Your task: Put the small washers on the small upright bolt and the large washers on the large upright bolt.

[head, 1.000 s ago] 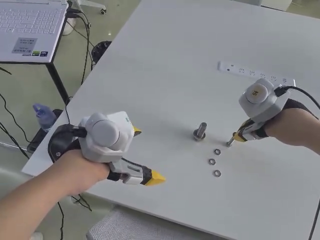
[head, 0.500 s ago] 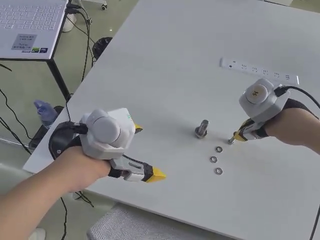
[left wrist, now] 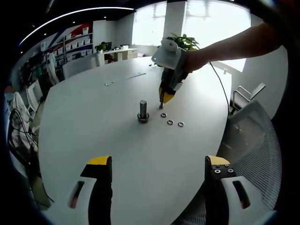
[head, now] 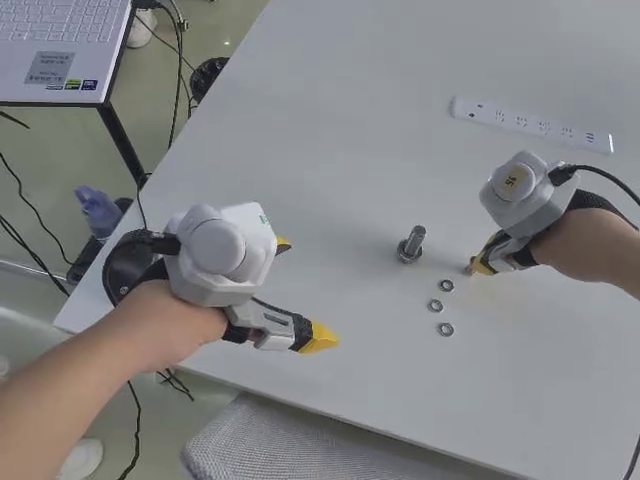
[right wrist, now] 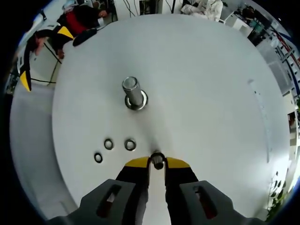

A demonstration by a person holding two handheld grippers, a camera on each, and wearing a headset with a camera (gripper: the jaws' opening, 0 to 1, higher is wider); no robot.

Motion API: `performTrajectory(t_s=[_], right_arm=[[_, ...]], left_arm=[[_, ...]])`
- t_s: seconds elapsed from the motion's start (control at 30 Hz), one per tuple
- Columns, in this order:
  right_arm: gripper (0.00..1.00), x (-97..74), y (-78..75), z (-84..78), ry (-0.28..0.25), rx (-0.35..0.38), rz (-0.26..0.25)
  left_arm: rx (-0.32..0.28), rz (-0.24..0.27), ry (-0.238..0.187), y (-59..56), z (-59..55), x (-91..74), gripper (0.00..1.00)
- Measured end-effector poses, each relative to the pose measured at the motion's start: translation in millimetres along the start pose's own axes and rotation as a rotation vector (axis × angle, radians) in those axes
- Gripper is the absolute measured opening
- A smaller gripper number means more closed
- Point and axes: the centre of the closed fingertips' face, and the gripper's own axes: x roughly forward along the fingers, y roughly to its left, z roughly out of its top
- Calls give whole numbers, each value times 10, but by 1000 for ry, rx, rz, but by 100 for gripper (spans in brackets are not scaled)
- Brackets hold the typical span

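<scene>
Got the right hand-held gripper point(right wrist: 157, 161) clenched on what looks like the small upright bolt point(right wrist: 158, 159), with the jaws nearly together and just a little round top poking out between the yellow tips. Sitting low at the white counter point(head: 330, 130), but honestly can't tell whether touching the surface or hanging just off it, way too tiny in the head view. Seeing the large upright bolt point(head: 412, 244) standing on its wide end out on the counter, near that gripper and a bit to its left in the head view, not touching it. Also spotting three washers point(head: 436, 306) lying flat in a loose row just beside the gripped bolt, on the near side of it, each apart from the others and apart from the large bolt too. Holding the left hand-held gripper point(left wrist: 158, 161) spread wide with nothing in it, up over the near edge of the counter, well apart from the bolts and washers and aimed roughly their way. Farther back, seeing a white power strip point(head: 530, 125) flat along the far side of the counter, and a laptop point(head: 55, 45) off on a separate stand to the left.
</scene>
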Motion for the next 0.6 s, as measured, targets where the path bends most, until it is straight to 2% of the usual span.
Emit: performTrajectory(t_s=[0.2,0.6], right_arm=[[12,85,10,-24,10,0,5],[12,150,32,-32,19,-24,3]], left_arm=[[-2,-4,2,-11,-7,11,80],[3,-6,11,4,-2,-3,80]])
